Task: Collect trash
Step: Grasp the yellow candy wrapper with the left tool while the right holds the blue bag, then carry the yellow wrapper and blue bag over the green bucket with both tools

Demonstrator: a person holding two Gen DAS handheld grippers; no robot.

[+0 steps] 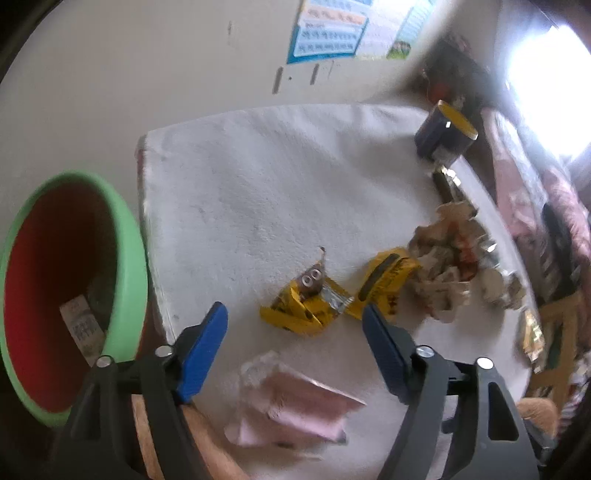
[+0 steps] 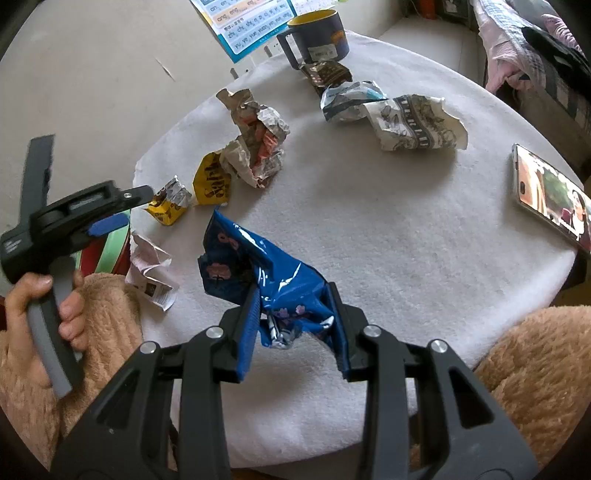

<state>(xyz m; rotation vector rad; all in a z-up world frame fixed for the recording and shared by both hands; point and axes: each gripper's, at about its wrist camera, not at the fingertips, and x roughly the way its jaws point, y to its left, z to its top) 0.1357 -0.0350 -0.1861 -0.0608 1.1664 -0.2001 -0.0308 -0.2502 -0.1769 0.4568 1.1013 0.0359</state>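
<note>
My left gripper [image 1: 295, 314] is open and empty above the table's left edge. A small yellow wrapper [image 1: 299, 306] lies just beyond its fingertips, a crumpled pink paper [image 1: 295, 402] under it. The green-rimmed red bin [image 1: 74, 288] stands left of the table with some trash inside. My right gripper [image 2: 291, 295] is shut on a shiny blue wrapper [image 2: 258, 266] and holds it above the white cloth. The left gripper [image 2: 107, 218] shows at the left in the right wrist view, over the bin [image 2: 114, 247].
On the white-covered round table [image 2: 369, 221] lie a yellow wrapper [image 2: 212, 181], a crumpled foil wad [image 2: 258, 144], a printed paper [image 2: 413, 122], a blue-white wrapper [image 2: 343, 98], and a dark packet [image 2: 327, 74]. A dark mug [image 2: 317, 35] stands at the back. A phone [image 2: 550, 195] lies at the right.
</note>
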